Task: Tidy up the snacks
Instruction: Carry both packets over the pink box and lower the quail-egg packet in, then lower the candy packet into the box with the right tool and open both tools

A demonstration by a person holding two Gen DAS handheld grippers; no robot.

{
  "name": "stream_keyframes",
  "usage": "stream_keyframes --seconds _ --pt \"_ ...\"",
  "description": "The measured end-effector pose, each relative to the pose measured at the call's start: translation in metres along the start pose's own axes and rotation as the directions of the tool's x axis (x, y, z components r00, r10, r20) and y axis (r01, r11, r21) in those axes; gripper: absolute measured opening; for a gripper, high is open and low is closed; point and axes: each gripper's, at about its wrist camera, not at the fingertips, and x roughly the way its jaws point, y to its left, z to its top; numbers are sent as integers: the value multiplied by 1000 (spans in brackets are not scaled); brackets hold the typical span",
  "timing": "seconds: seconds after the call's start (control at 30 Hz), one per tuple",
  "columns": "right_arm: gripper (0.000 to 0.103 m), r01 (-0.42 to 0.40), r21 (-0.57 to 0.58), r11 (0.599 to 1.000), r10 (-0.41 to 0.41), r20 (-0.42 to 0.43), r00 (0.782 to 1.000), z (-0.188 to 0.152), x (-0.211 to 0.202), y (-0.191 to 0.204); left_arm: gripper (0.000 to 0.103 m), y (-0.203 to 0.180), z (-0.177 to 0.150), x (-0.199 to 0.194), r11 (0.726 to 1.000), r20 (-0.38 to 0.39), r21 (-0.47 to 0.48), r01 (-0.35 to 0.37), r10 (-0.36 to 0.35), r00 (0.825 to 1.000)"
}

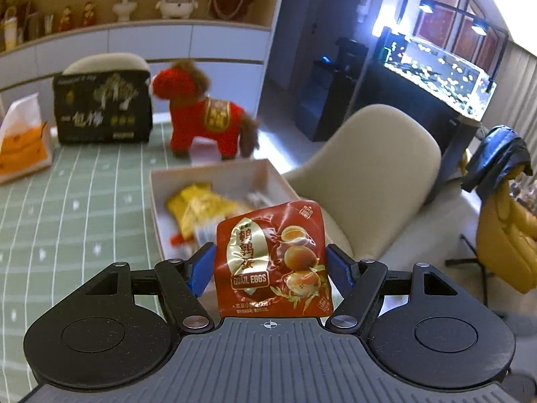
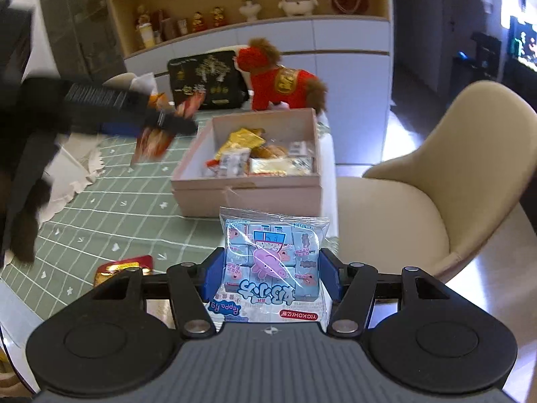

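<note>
Snacks inside pink box

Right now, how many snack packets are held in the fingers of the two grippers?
2. The red quail eggs packet is in the left gripper, and the blue Peppa Pig packet is in the right gripper. More snacks lie in the box.

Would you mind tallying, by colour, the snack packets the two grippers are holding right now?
Red: 1, the quail egg packet in the left gripper.
Light blue: 1, the Peppa Pig packet in the right gripper.
Total: 2 held packets.
</note>
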Motion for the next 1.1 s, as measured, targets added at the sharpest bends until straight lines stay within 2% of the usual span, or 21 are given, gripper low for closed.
stream_keyframes --seconds 0.2,0.23,0.33,0.43,0.53,0.63,0.73,0.83,0.93,1.0,1.03,1.1 --pt "59 13 62 998 -11 -35 999 -3 3 -16 76 -1 22 43 1000 -29 18 -14 15 999" --pt "59 15 68 998 -13 -42 999 -4 3 -17 77 5 24 53 1000 -46 -1 -6 5 999" --pt "59 6 67 998 -3 -44 999 -9 1 -16 77 33 27 84 990 -85 -144 -7 -5 996" --pt "59 24 71 997 -19 -65 998 -13 6 -16 77 54 25 85 970 -44 -242 -17 7 999" --pt "59 23 106 994 -12 -101 995 -16 16 -19 77 63 21 75 972 -27 -233 5 -12 1000" --pt "59 24 114 993 -9 -127 992 -13 31 -16 77 70 18 72 974 -39 -216 67 -78 996" --pt "59 14 95 995 -3 -110 994 1 38 -5 77 77 21 65 972 -9 -226 57 -61 998" --pt "59 10 73 997 -7 -45 999 22 36 4 77 84 25 51 973 5 -229 25 -24 1000" --pt "59 19 46 999 -19 2 1000 52 40 13 77 87 28 53 979 -73 -190 76 -91 993" --pt "59 36 22 999 -37 29 999 74 45 18 78 90 34 67 969 -151 -208 133 -166 975" --pt "59 44 13 999 -45 35 998 85 48 19 78 92 38 74 965 -164 -223 135 -174 971" --pt "59 58 12 998 -58 28 998 103 55 21 78 89 43 83 978 -184 -194 71 -108 977"
